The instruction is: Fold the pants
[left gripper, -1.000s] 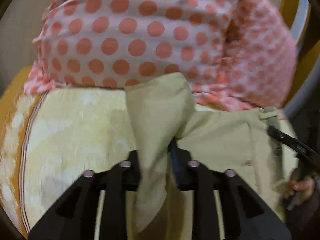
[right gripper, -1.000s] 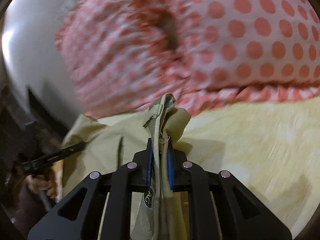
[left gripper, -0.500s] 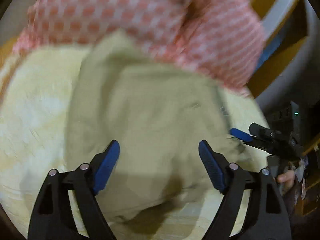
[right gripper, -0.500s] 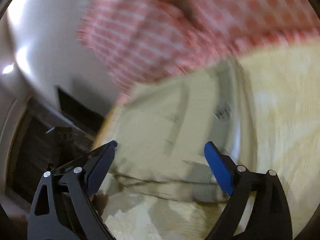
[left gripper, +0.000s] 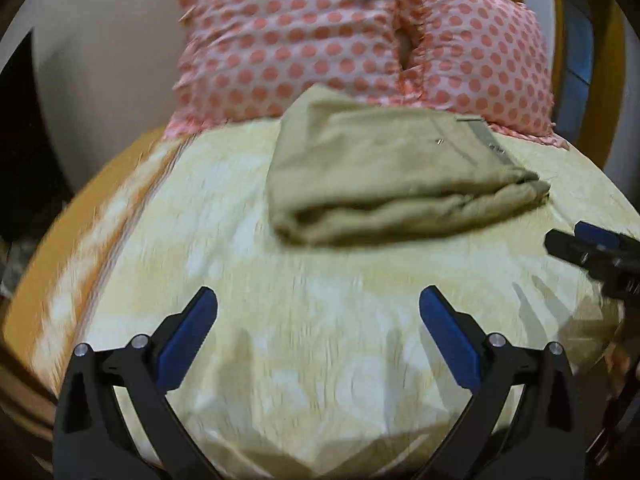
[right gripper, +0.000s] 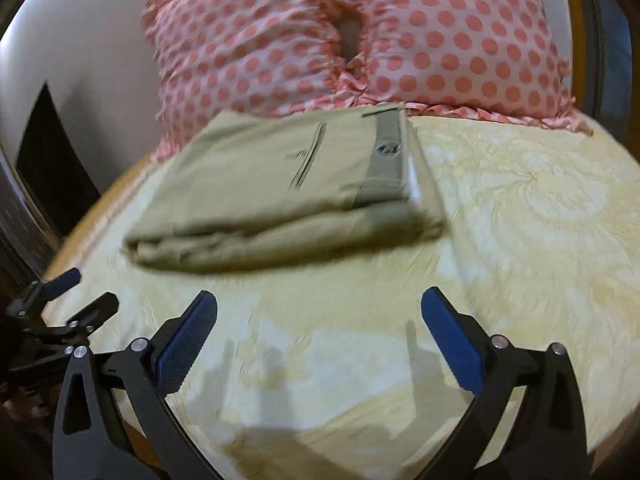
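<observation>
The khaki pants [left gripper: 384, 172] lie folded in a compact stack on the yellow bedspread [left gripper: 320, 340], against the pillows. They also show in the right wrist view [right gripper: 288, 192], waistband and pocket slit on top. My left gripper [left gripper: 318, 304] is open and empty, well back from the pants. My right gripper [right gripper: 319, 304] is open and empty, also back from the pants. The right gripper shows at the right edge of the left wrist view [left gripper: 592, 248]; the left gripper shows at the left edge of the right wrist view [right gripper: 60, 308].
Two pink pillows with coral polka dots [left gripper: 360, 36] stand behind the pants, also in the right wrist view [right gripper: 360, 36]. An orange border of the bedspread [left gripper: 80, 216] runs along the bed's left edge. A pale wall [right gripper: 80, 40] is at the back left.
Both grippers held pants cloth a second ago, then opened and let go. Both have since pulled back, leaving the pants folded on the bed.
</observation>
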Motion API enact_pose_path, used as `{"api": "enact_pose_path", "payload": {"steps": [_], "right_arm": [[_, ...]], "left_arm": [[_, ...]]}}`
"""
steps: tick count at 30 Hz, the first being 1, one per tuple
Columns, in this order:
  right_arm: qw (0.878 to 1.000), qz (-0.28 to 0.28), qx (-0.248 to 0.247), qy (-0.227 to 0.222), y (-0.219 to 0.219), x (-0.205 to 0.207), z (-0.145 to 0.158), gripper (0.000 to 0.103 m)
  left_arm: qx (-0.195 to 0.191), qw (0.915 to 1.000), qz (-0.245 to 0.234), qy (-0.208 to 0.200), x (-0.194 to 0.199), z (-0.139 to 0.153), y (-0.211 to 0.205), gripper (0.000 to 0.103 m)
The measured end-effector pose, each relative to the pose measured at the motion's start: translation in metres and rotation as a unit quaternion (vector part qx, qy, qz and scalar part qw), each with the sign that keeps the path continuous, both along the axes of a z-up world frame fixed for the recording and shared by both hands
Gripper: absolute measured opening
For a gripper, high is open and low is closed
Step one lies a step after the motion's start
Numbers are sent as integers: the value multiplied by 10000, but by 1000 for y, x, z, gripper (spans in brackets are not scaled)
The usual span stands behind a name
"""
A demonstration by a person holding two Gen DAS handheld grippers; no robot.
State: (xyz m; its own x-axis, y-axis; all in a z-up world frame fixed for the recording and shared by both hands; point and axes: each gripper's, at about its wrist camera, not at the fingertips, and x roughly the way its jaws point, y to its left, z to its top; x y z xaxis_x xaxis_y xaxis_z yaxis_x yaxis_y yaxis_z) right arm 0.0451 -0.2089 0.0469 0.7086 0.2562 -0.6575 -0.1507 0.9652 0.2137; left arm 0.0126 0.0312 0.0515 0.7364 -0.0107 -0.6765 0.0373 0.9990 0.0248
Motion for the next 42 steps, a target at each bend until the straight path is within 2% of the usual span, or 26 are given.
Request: {"api": "enact_pose_path", "payload": {"steps": [3, 8, 11, 19, 42], "right_arm": [[9989, -105, -460, 36, 20, -2, -13, 102], [9949, -477, -888, -92, 28, -6, -26, 102], [9936, -638, -882, -300, 29, -13, -29, 102], [9919, -762, -877, -518, 29, -18, -32, 102], [9918, -751, -880, -541, 29, -18, -32, 102]], "left_arm": [[-43, 9995, 211, 219, 2, -16, 3, 101], [-37, 9997, 248, -24, -8, -23, 4, 101], [-42, 9996, 256, -104, -11, -24, 4, 101], [-34, 9995, 227, -226, -13, -25, 3, 101], [-35, 9995, 226, -236, -13, -25, 3, 101]]}}
